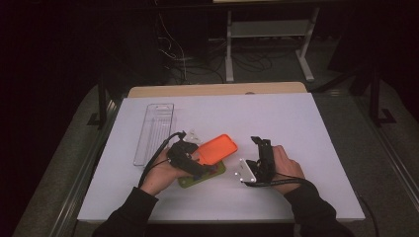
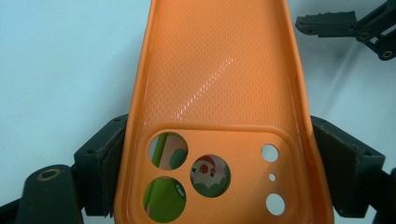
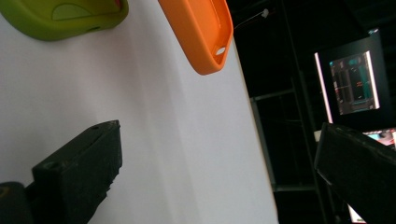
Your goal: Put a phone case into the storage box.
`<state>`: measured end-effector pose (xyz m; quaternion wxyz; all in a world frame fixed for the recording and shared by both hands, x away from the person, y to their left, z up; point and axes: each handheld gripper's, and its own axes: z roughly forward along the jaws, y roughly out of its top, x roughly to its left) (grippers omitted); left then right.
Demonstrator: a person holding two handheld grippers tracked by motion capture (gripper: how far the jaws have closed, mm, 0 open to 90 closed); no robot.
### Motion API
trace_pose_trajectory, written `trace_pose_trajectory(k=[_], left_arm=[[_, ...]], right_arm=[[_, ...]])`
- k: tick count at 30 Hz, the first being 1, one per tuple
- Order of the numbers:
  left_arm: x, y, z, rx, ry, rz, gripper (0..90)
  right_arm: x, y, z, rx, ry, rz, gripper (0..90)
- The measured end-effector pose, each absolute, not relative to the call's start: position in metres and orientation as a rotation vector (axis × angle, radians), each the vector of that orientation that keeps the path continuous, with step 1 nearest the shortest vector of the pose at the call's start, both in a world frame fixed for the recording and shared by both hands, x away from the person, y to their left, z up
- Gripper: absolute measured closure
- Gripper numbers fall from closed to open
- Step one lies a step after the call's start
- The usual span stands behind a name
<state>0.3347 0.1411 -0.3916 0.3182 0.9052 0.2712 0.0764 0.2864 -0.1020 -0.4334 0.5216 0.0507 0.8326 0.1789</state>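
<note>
Near the middle of the white tabletop (image 1: 276, 123) we hold an orange silicone phone case (image 1: 217, 148) in our left gripper (image 1: 190, 159). Its jaws are clamped on the two long sides of the case at the end with the camera cut-outs, as the left gripper view shows: the orange phone case (image 2: 219, 93) fills the space between the two black pads, inner face towards the camera, and runs away from us to a far end that is cut off by the top of the frame. Through the round cut-outs we see green and a small cartoon print, which belong to a lime-green phone case (image 1: 200, 177) lying flat on the tabletop right under the orange one. From above, the orange case slants up and away to the right, its gripped end over the green case.

Our right gripper (image 1: 260, 148) rests in our right hand (image 1: 284, 165), well apart to the right of both cases, with a grey three-cornered plate on its near side. Its jaws stand wide apart with nothing between them; in the right gripper view they frame bare tabletop, with the green case (image 3: 65, 16) and the orange case (image 3: 201, 32) off at the top.

Left of the cases lies a long clear plastic tray (image 1: 154, 132). Just beyond the left gripper sits a small clear object, perhaps a bit of plastic, too faint for us to identify.
</note>
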Motion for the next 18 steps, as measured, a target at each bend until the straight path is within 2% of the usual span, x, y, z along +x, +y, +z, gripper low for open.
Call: trace_pose_trajectory(k=[10, 18], left_arm=[[0.334, 0.14, -0.391, 2.388, 0.716, 0.204, 15.7], [0.333, 0.139, -0.39, 2.387, 0.693, 0.206, 15.7]], right_arm=[[0.28, -0.091, -0.436, -0.025, 1.919, 0.364, 0.8], [0.275, -0.084, -0.437, -0.061, 1.888, 0.357, 5.6]])
